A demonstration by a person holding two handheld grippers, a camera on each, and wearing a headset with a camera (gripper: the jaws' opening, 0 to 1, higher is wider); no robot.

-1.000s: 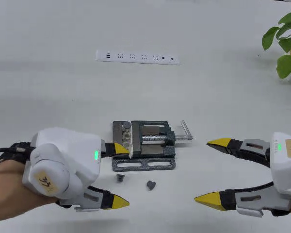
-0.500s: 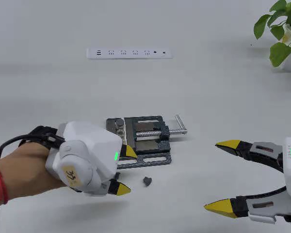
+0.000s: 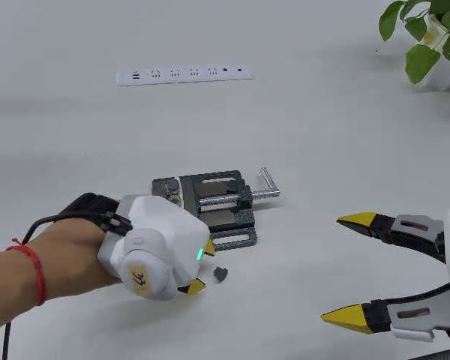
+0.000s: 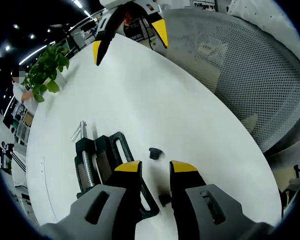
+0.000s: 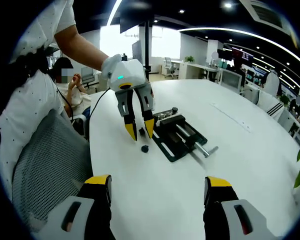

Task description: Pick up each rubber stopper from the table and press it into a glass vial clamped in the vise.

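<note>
On the white table [image 3: 322, 150], a dark grey metal vise [image 3: 210, 206] with a silver screw and handle is set near the middle. Small glass vials [image 3: 174, 196] are clamped at its left end, one of them capped by a dark plug. Just in front of the vise, the left gripper [image 3: 202, 267] is held low over the tabletop. Its yellow-tipped jaws are drawn in to a narrow gap, and nothing is pinched between the tips. In the left gripper view, a small dark rubber stopper [image 4: 164, 199] is seen on the table within that gap; whether it is touched by either jaw cannot be told. A second dark rubber stopper [image 4: 155, 152] lies just beyond the tips, near the vise base, and in the head view it is found just right of the left gripper. The right gripper [image 3: 351, 268] is held well to the right of the vise, its jaws spread wide and empty. A long white power strip [image 3: 184, 74] lies at the far side of the table, and a green leafy plant [image 3: 424, 37] stands at the far right corner.
</note>
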